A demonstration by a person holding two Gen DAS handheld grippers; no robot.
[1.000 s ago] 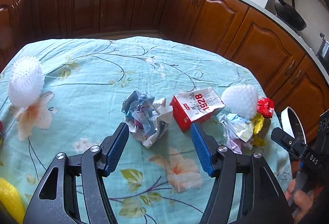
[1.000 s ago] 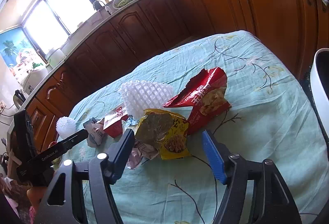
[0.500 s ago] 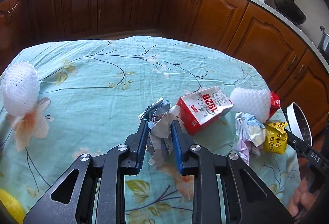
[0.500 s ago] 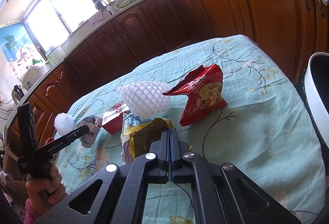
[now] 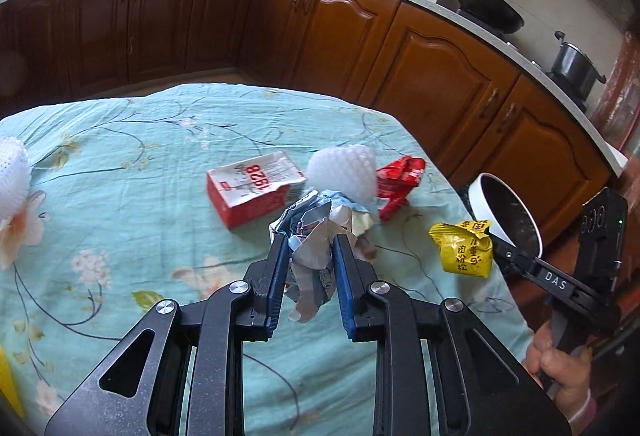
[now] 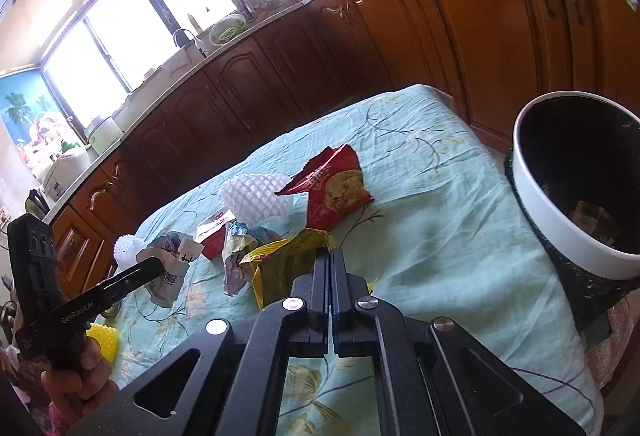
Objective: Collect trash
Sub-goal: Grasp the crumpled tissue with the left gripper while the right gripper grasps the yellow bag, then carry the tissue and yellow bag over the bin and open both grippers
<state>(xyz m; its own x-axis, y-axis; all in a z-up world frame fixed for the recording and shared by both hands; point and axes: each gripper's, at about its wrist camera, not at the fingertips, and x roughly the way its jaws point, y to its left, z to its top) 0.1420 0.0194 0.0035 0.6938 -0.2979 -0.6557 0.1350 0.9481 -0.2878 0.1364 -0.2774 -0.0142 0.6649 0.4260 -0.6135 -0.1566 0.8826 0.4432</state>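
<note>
In the left wrist view my left gripper is shut on a crumpled paper wad, held just above the teal floral tablecloth. From the right wrist view that gripper shows at the left with the wad in it. My right gripper is shut on a yellow snack packet, which hangs clear of the table. A white-rimmed bin with a dark inside stands off the table's right edge, close to the packet.
On the cloth lie a red-and-white carton, a white foam net, a red snack bag and a crumpled pale wrapper. Another foam net sits far left. Wooden cabinets ring the table.
Both grippers closed, the left on the paper wad and the right on the yellow packet. Both then lifted their loads off the cloth and moved toward the bin side.
</note>
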